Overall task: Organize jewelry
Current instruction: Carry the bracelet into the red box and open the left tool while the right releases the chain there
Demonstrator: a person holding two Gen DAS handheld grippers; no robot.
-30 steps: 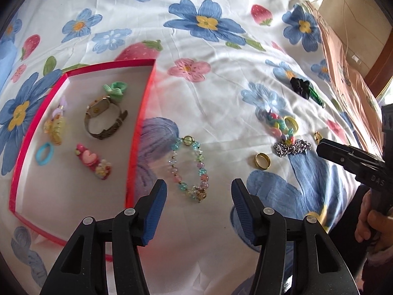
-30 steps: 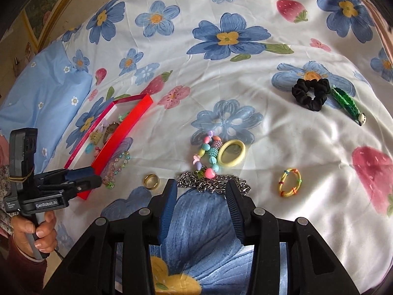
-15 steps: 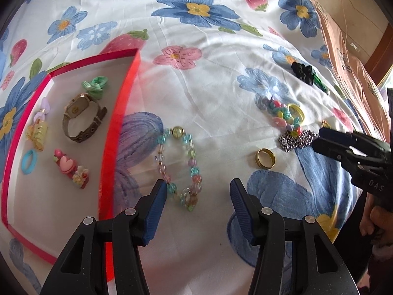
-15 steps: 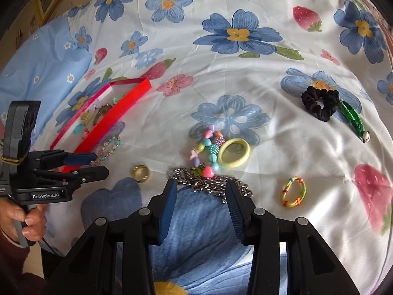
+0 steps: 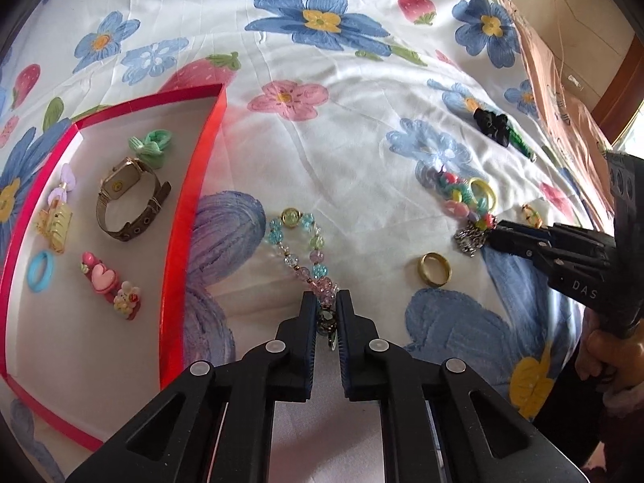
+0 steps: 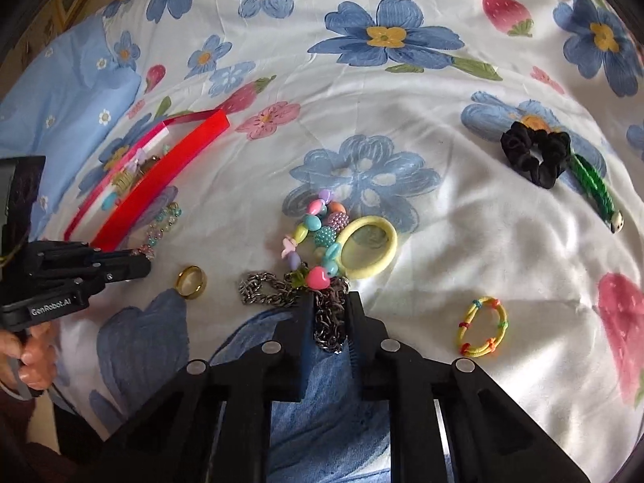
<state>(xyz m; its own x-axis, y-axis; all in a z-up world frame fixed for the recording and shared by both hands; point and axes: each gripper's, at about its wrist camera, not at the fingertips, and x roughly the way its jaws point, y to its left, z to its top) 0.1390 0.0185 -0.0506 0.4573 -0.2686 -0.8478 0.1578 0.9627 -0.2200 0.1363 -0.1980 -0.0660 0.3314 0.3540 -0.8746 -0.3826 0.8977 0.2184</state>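
While both claws work low over the flowered bedsheet (image 5: 362,129), the left claw (image 5: 325,314) is pinched shut on the near end of the beaded bracelet (image 5: 300,241), whose pastel glass beads trail away from the fingertips across the sheet just beside the red tray (image 5: 189,217). Inside that tray lie a wristwatch (image 5: 124,197), a green bow hair tie (image 5: 151,147), a yellow hair claw clip (image 5: 56,221), a blue ring (image 5: 40,271) and a pink heart hair clip (image 5: 108,283) — all apart from one another on the pale tray floor. The right claw (image 6: 329,322) is closed around a bunch of the silver chain (image 6: 273,292), with links hanging between its blue pads and the rest of the chain spreading to the left on the sheet. Touching the chain's far side sits a colourful bead bracelet (image 6: 318,233), and a yellow hair band (image 6: 368,245) rests against those beads. A gold ring (image 6: 191,281) lies on the sheet between the two claws — near the chain but not touching it. Further right are a multicoloured cord bracelet (image 6: 483,326), a black scrunchie (image 6: 535,155) and, just beside it, a green hair clip (image 6: 595,191)
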